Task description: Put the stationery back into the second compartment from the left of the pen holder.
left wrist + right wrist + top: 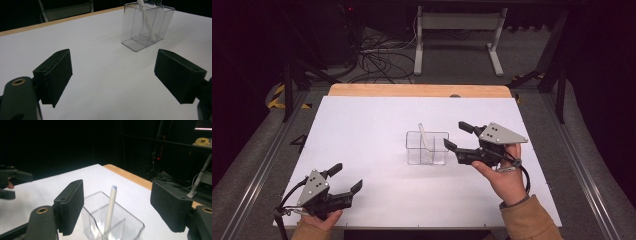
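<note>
- Looking down from the high view, I hold my right gripper (457,136) with jaws apart just beside the clear container (427,148), where the white straw (424,135) already stands.
- Left gripper view: my left gripper (112,75) is spread wide with nothing between its jaws, well away from the container.
- Right gripper view: the straw leans free; the drop looks done to me, only pulling away remains.

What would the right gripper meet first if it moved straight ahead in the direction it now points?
Probably the white straw standing in the clear plastic container. In the right gripper view it rises between the open jaws of the right gripper, just ahead and slightly lower. Depth is unclear, so the container's rim could come first.
</note>
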`<state>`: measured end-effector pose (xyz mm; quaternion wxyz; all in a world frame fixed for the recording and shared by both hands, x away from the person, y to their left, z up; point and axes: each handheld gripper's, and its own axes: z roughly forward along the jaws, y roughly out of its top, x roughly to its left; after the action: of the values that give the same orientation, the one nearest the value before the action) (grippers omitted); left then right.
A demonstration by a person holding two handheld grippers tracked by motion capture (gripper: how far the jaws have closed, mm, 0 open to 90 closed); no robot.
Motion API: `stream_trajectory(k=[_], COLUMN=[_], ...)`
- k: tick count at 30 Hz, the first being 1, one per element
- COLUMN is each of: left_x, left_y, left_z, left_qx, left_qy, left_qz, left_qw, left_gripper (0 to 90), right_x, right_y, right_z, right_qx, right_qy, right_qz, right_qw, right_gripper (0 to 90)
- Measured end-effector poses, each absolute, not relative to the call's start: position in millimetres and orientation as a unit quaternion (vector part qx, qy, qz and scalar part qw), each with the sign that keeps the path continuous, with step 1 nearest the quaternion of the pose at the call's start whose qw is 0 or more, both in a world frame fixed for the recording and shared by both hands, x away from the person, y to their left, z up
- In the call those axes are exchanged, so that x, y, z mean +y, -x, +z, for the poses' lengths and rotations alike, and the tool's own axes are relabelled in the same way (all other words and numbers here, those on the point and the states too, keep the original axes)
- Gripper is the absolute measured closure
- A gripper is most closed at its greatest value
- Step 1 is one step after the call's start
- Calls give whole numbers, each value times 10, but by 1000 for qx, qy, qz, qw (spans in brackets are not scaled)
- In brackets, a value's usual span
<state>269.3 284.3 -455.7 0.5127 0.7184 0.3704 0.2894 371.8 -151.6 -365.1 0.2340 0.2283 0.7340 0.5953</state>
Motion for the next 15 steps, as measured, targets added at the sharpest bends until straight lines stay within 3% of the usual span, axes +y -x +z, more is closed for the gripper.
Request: stream_trajectory(k=[15], left_x=[2842], left_y=[-2687], left_z=[-4550], left_qx=[369], left_qy=[-718], left_qz=[293], left_qw=[512], left_gripper=[157], right_x=[-1859], right_y=[-3578], right_z=[-4011], right_qx=[770], right_qy=[-199], right_qz=[560], right_qw=[230], right_gripper=[238])
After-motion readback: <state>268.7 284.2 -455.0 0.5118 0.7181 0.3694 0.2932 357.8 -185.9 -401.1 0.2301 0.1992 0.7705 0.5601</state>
